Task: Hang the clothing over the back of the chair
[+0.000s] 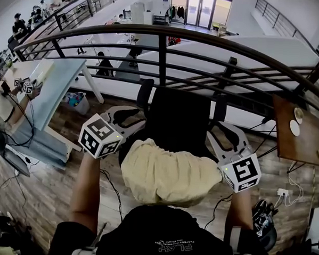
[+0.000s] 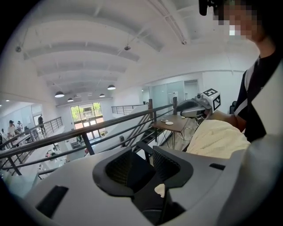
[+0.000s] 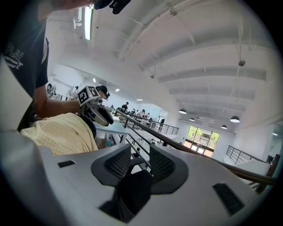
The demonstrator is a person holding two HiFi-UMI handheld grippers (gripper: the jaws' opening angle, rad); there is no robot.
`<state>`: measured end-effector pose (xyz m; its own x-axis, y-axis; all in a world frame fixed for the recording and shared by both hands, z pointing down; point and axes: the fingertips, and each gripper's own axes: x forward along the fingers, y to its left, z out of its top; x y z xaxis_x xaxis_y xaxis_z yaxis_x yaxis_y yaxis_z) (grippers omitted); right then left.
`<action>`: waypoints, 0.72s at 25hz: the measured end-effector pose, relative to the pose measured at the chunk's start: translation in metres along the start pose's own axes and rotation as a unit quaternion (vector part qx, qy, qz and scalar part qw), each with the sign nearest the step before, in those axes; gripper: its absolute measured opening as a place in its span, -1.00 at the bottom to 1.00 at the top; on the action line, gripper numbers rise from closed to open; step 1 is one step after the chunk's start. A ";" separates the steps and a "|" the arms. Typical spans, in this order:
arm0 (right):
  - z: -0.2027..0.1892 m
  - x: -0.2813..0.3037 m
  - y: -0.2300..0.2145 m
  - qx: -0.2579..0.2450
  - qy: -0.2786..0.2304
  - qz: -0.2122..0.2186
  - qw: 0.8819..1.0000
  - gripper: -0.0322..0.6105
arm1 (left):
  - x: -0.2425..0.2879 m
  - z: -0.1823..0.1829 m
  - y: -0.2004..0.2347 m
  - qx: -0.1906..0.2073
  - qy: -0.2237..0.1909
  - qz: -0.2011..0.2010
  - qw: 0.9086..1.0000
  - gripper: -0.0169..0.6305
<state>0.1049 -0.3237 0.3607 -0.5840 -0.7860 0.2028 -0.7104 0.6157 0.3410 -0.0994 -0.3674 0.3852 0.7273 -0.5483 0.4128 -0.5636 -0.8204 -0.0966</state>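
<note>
clothing (image 1: 168, 172), cream, draped over back of black chair (image 1: 178, 120), just ahead of person's chest. flanked by left gripper (image 1: 132, 116) and right gripper (image 1: 223, 132), one close at each side, both with jaws spread wide and grasping nothing. black of chair seen in gap between right jaws. beyond chair, curved dark railing (image 1: 163, 50); wooden table (image 1: 302, 148) off to right.
</note>
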 end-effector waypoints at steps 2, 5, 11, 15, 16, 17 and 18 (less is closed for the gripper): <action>0.005 0.000 0.000 0.001 -0.007 -0.004 1.000 -0.47 | -0.004 0.011 0.003 0.005 -0.025 0.018 1.000 -0.50; 0.011 0.000 0.002 -0.001 -0.017 -0.009 1.000 -0.47 | -0.014 0.028 0.010 0.016 -0.067 0.055 0.996 -0.65; 0.031 -0.005 -0.003 -0.009 -0.045 -0.036 0.998 -0.64 | -0.038 0.060 0.015 0.002 -0.157 0.096 0.983 -0.87; 0.046 -0.015 -0.018 -0.004 -0.072 -0.086 0.994 -0.82 | -0.038 0.066 0.006 0.022 -0.150 0.098 0.983 -0.88; 0.048 -0.016 -0.020 -0.006 -0.075 -0.093 0.993 -0.83 | -0.036 0.065 0.005 0.027 -0.145 0.097 0.984 -0.88; 0.050 -0.017 -0.021 -0.008 -0.077 -0.096 0.992 -0.84 | -0.035 0.064 0.004 0.031 -0.141 0.095 0.985 -0.88; 0.050 -0.017 -0.021 -0.008 -0.079 -0.098 0.992 -0.84 | -0.034 0.064 0.003 0.033 -0.139 0.093 0.985 -0.88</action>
<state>0.1105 -0.3205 0.3038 -0.4907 -0.8712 -0.0140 -0.8104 0.4505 0.3746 -0.1008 -0.3619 0.3133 0.6975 -0.7066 0.1197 -0.6777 -0.7046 -0.2104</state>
